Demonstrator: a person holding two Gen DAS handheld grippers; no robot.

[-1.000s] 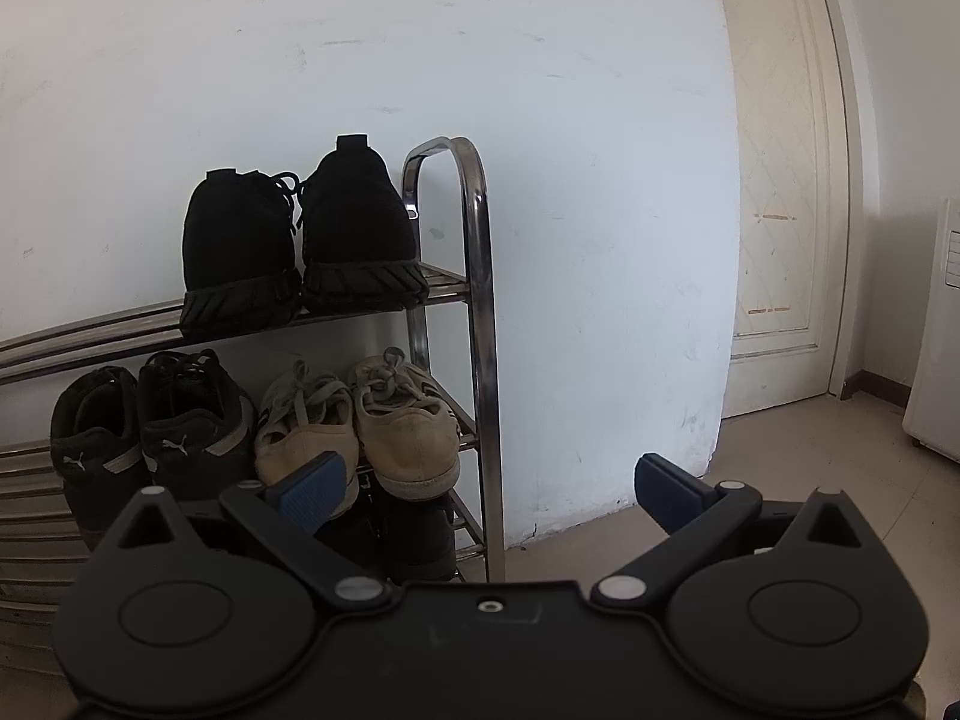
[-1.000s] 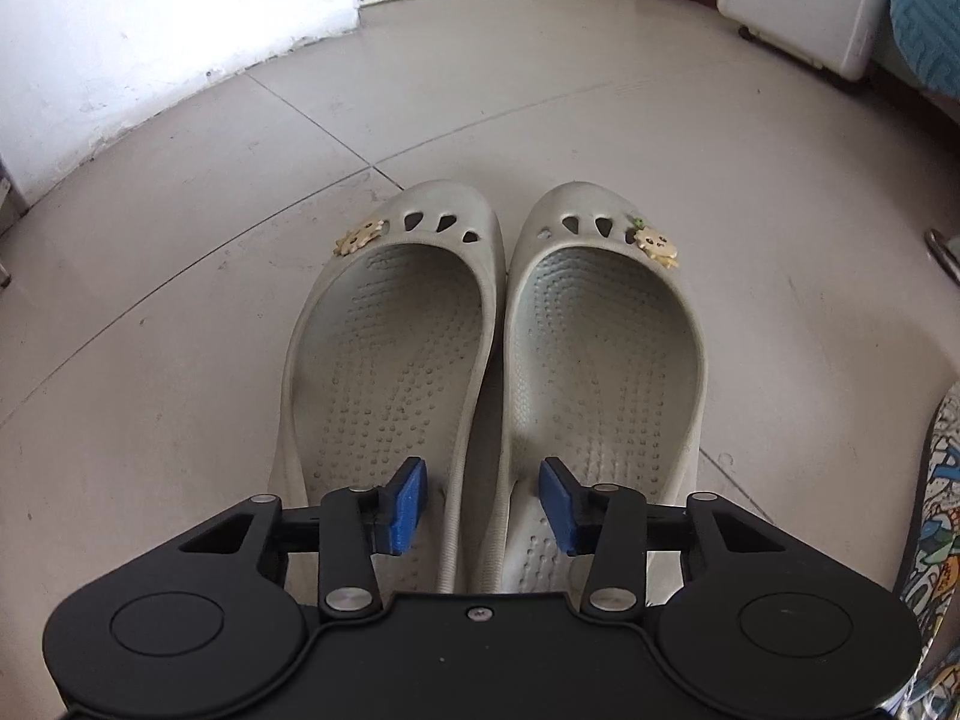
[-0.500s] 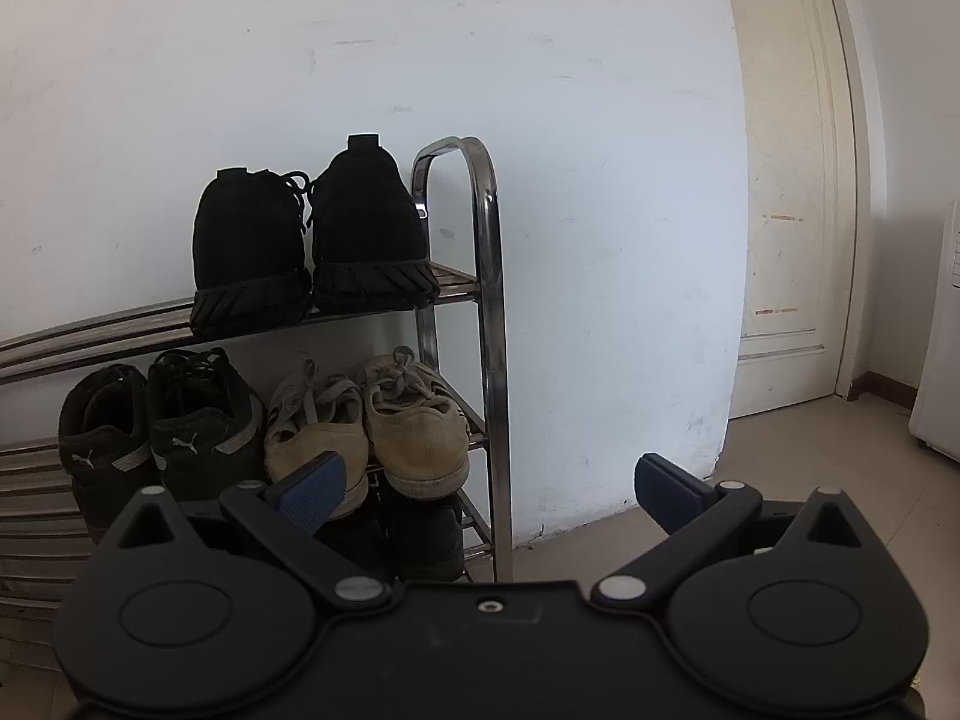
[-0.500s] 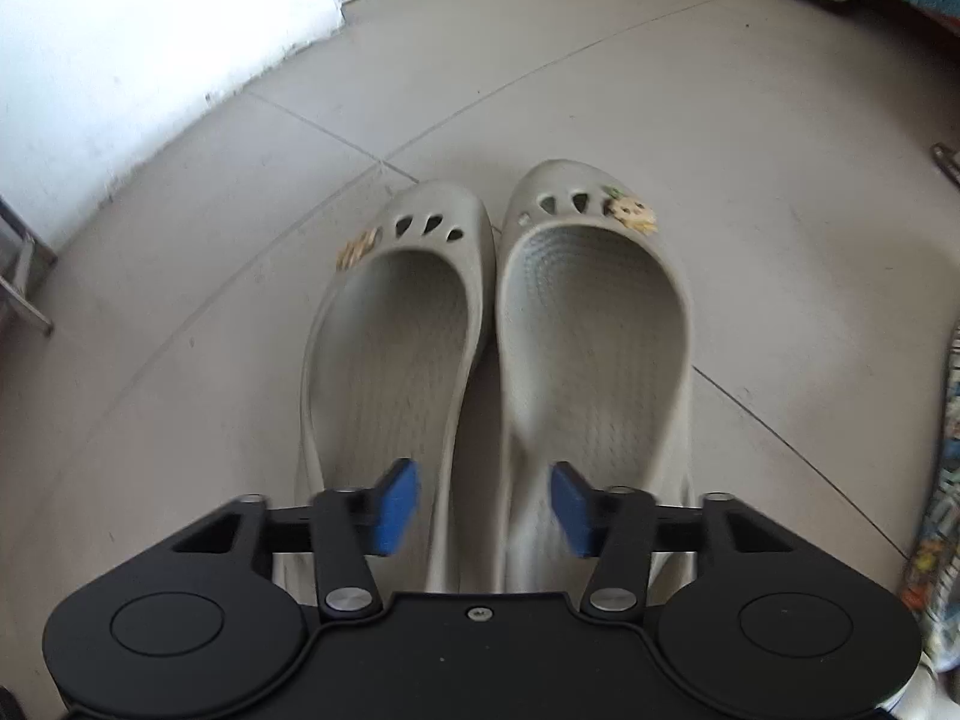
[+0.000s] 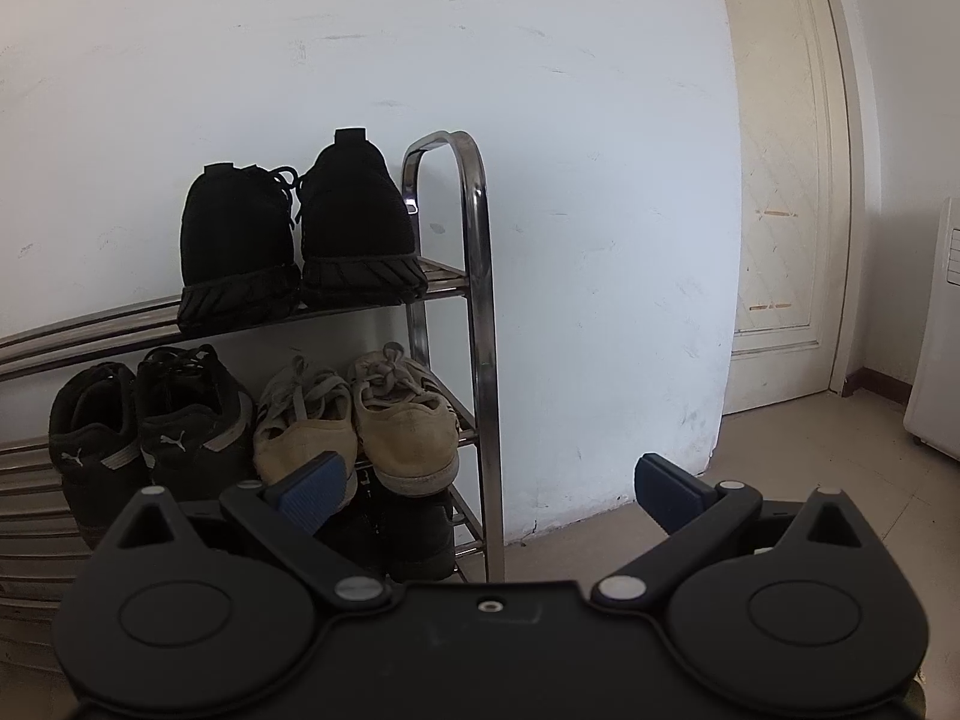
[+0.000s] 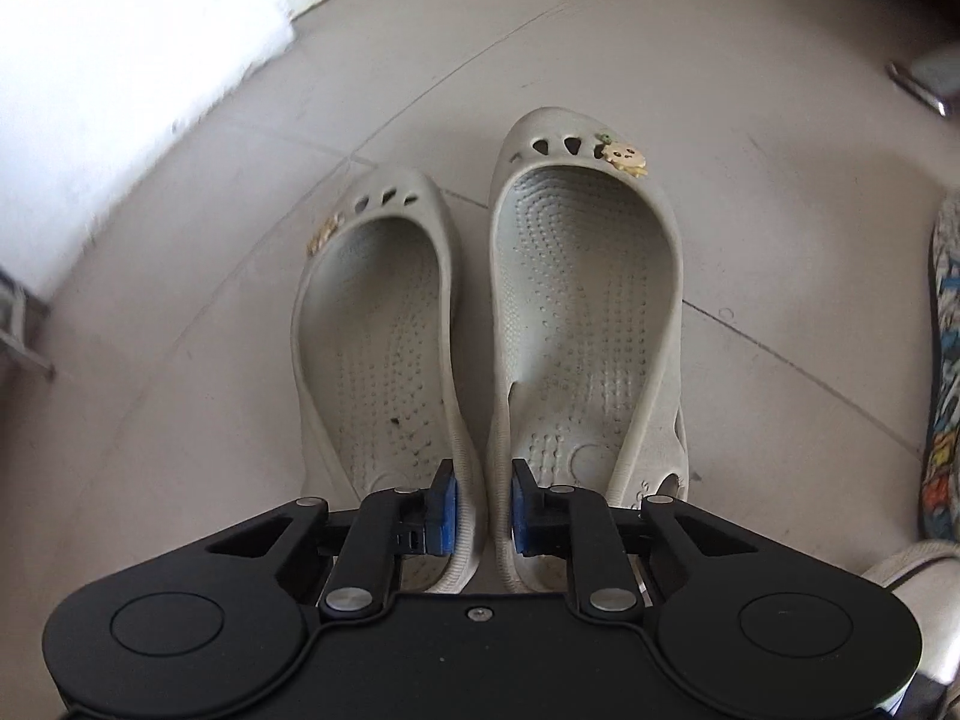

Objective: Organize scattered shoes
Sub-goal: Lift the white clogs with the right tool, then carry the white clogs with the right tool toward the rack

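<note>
A pair of pale grey foam clogs (image 6: 492, 324) is being shown from the right wrist view, lying side by side on a tiled floor (image 6: 780, 120), toes pointing away from the camera. Each clog is decorated with a small yellow charm beside its toe vents. The right gripper (image 6: 483, 510) is being closed around the two inner heel walls where the clogs are touching, one blue pad inside each shoe, so both are being pinched together as a single load. The right-hand clog appears slightly raised and further forward than its partner, though whether either is clear of the floor cannot be told.

The clogs are being judged light, soft and somewhat springy; the thin side walls are likely to flex and slip under a loose grip, so the thicker heel rim is being judged the better hold.

From the left wrist view, the left gripper (image 5: 486, 489) is being held wide apart and empty, facing a metal shoe rack (image 5: 474, 330) against a white wall. Black sneakers (image 5: 300, 240) are being stored on an upper shelf, with black trainers (image 5: 150, 414) and cream canvas shoes (image 5: 360, 420) below.
</note>
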